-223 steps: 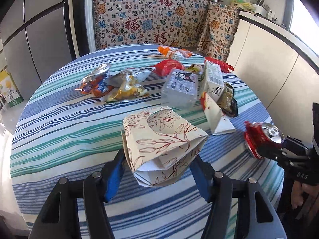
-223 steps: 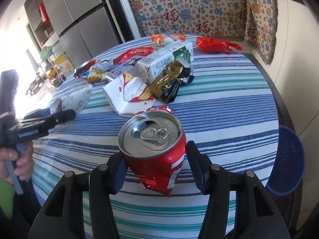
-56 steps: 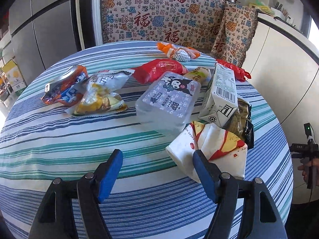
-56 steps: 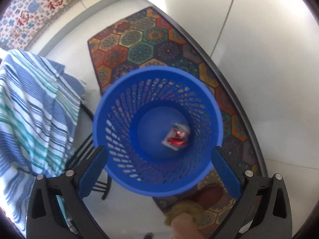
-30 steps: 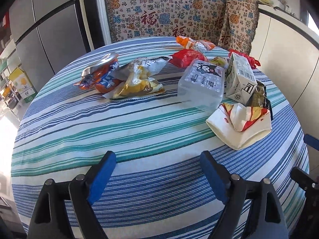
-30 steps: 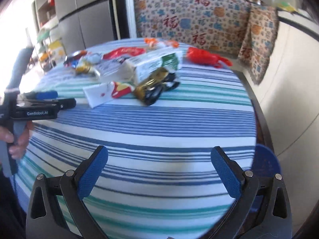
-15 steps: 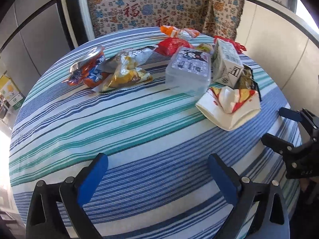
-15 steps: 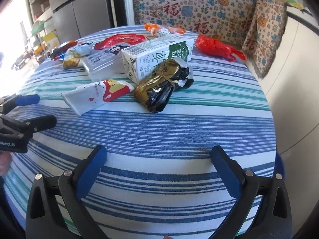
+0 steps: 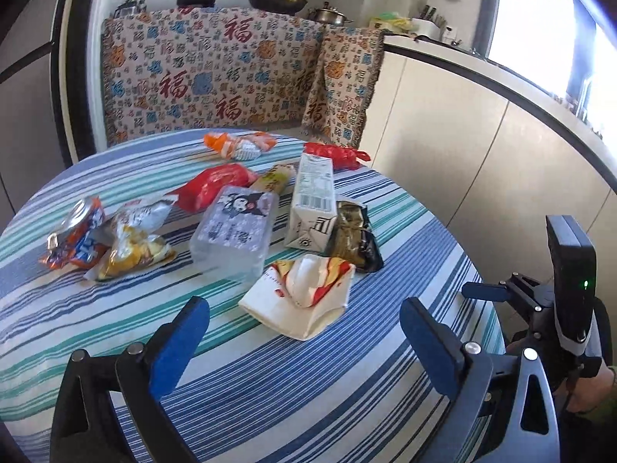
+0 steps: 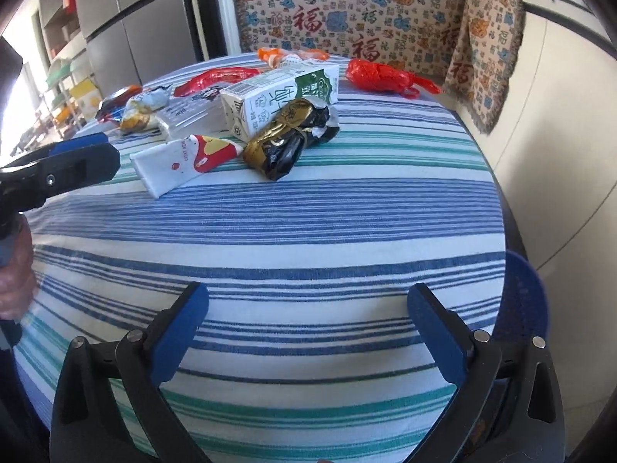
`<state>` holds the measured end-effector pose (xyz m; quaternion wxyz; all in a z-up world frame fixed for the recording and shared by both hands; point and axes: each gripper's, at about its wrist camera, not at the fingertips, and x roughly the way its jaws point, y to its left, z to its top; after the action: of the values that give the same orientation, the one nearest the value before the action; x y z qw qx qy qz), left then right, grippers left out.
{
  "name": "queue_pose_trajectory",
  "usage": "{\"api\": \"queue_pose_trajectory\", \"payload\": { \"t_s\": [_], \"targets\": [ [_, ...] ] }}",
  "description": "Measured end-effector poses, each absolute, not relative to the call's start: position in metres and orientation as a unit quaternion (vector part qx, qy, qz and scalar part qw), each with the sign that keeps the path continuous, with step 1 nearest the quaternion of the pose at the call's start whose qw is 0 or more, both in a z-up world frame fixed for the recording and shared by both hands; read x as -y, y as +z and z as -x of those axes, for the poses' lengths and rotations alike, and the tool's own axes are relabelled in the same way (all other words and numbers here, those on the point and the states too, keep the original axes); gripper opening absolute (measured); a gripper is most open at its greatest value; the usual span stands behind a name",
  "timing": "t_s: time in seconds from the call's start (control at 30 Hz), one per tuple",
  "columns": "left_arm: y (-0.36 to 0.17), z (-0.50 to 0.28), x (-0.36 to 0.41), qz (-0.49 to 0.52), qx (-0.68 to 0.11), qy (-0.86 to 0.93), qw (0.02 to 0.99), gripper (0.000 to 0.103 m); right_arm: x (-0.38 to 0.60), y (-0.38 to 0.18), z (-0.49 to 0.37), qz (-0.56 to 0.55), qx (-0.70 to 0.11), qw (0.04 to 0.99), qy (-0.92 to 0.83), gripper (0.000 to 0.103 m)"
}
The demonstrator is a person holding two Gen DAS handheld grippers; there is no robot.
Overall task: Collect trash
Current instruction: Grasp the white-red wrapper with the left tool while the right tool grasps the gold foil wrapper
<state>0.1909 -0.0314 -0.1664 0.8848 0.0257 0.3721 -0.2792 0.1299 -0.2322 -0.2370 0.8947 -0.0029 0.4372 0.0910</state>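
The left tongs (image 9: 304, 326) hover above the striped counter (image 9: 270, 386), jaws spread wide apart and holding nothing. The right tongs (image 10: 308, 316) hover likewise, jaws wide apart and holding nothing. Landmark: the milk carton (image 9: 312, 208), lying on its side. Touching its near end is the dark gold wrapper (image 9: 353, 239). Just nearer than both lies the crumpled white paper bag (image 9: 304, 297), directly ahead of the left tongs. Beside the carton's left sits 1 clear plastic box (image 9: 235, 227). Beyond the carton lies a red bag (image 10: 380, 75). A blue basket (image 10: 520, 297) shows past the counter edge.
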Motion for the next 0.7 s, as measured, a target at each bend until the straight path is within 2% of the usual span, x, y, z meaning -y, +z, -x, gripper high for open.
{"api": "queue_pose_trajectory", "payload": {
  "t_s": [0.03,0.1,0.23,0.27,0.33,0.4,0.43,0.6,0.7],
  "targets": [
    [-0.166,-0.19,0.037,-0.038,-0.369,-0.282,0.885,0.09,0.236,-0.234,-0.131,-0.006,-0.433,0.897,0.092,0.103],
    [-0.169,-0.188,0.05,-0.06,-0.372,-0.282,0.882,0.064,0.242,-0.228,-0.138,-0.017,-0.427,0.9,0.091,0.102],
    [-0.181,-0.194,0.068,-0.072,-0.386,-0.276,0.877,0.028,0.256,-0.22,-0.161,-0.04,-0.429,0.898,0.092,0.096],
    [-0.183,-0.196,0.07,-0.07,-0.389,-0.276,0.876,0.016,0.257,-0.219,-0.164,-0.041,-0.43,0.897,0.094,0.094],
    [-0.184,-0.196,0.07,-0.059,-0.388,-0.274,0.878,0.013,0.257,-0.217,-0.172,-0.041,-0.432,0.896,0.098,0.091],
    [-0.18,-0.195,0.065,-0.043,-0.383,-0.27,0.882,0.007,0.252,-0.215,-0.18,-0.042,-0.433,0.894,0.107,0.084],
    [-0.177,-0.193,0.06,-0.033,-0.382,-0.267,0.884,0.007,0.248,-0.215,-0.186,-0.046,-0.434,0.892,0.114,0.081],
    [-0.167,-0.187,0.033,0.019,-0.39,-0.248,0.886,0.006,0.222,-0.217,-0.223,-0.068,-0.445,0.885,0.119,0.079],
    [-0.167,-0.183,0.024,0.034,-0.397,-0.242,0.885,0.006,0.209,-0.222,-0.241,-0.065,-0.459,0.88,0.106,0.072]
  ]
}}
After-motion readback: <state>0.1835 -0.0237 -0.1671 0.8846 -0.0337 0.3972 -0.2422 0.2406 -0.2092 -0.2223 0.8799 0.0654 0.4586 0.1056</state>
